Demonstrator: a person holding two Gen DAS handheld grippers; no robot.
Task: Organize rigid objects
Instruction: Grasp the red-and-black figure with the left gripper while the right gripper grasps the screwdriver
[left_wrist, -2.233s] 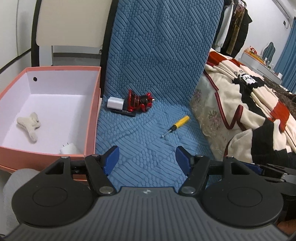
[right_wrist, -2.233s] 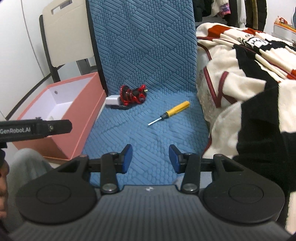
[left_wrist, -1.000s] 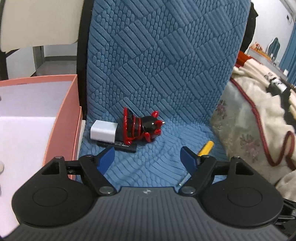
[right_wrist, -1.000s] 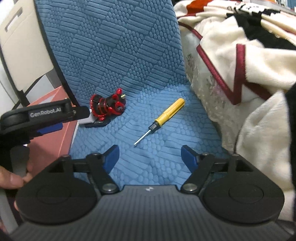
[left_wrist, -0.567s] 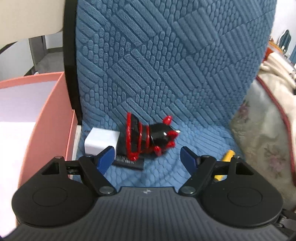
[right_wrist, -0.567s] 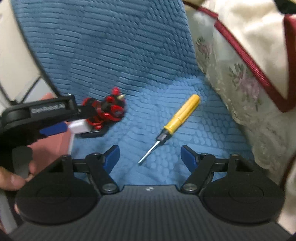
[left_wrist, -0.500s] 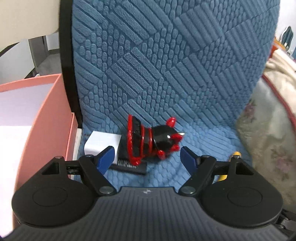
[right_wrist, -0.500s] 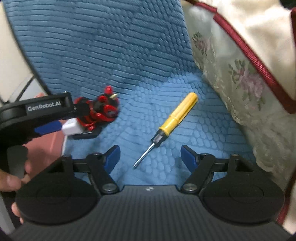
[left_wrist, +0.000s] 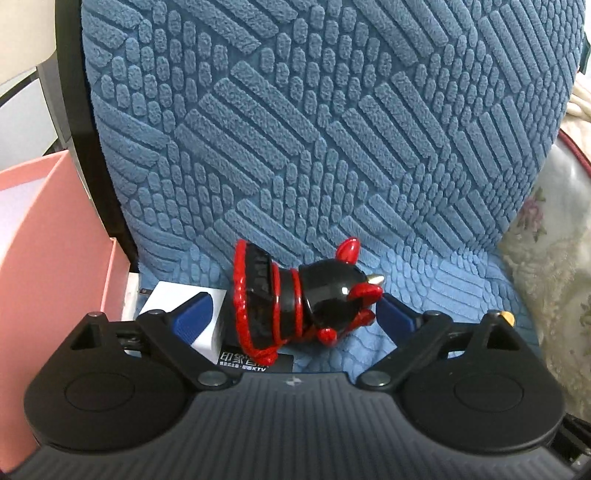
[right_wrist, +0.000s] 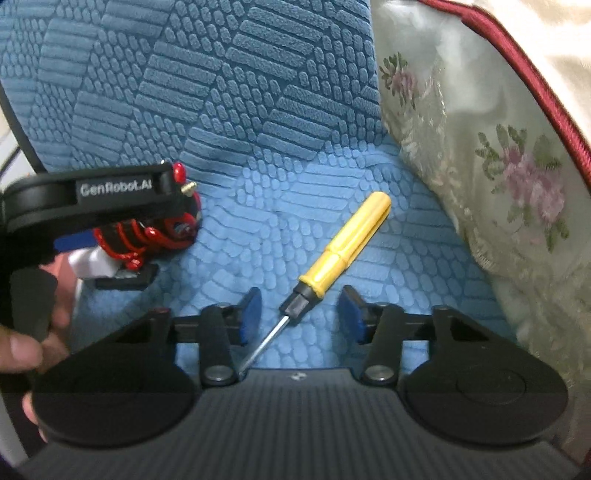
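Left gripper (left_wrist: 295, 314): spread wide around red-and-black figurine (left_wrist: 306, 306)
Right gripper (right_wrist: 300, 314): spread wide, yellow screwdriver (right_wrist: 340, 251) flanked with gaps

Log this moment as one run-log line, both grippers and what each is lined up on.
left gripper: open, astride red-and-black figurine | right gripper: open, astride yellow screwdriver | nothing gripped yet | surface: blue chair cushion

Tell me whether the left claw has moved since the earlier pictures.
Yes. The left claw has advanced toward the red-and-black figurine, which now sits between its open fingers, judged against the blue chair cover.
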